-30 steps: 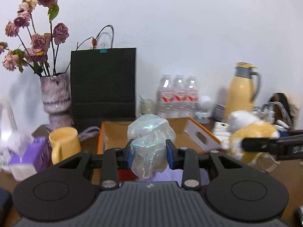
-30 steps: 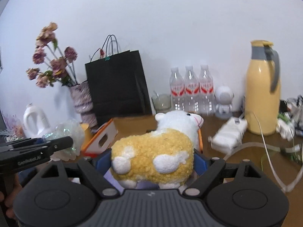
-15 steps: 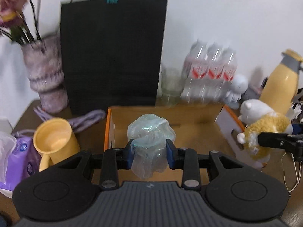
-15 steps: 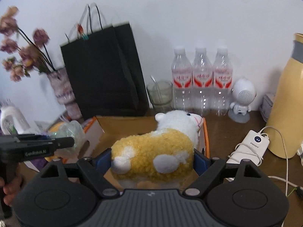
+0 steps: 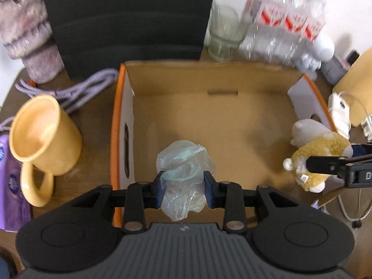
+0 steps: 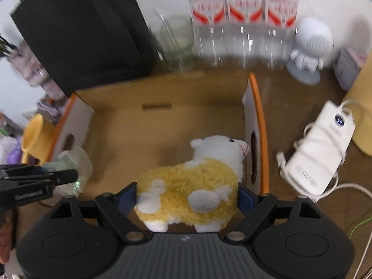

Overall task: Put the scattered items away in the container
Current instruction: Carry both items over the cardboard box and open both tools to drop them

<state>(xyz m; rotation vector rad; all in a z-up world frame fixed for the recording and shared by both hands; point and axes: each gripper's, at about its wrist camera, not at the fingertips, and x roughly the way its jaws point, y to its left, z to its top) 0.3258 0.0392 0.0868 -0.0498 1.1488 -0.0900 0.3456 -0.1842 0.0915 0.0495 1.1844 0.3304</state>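
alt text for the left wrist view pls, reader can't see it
The left gripper holds a crumpled clear plastic bag over an open, empty cardboard box. At the right edge the right gripper holds a yellow and white plush sheep; a yellow mug stands left of the box.

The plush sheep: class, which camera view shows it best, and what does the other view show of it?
The right wrist view: the sheep fills the centre, head and body whole, clamped by the right gripper over the box. The left wrist view shows it small at the right edge, partly hidden behind a gripper finger.
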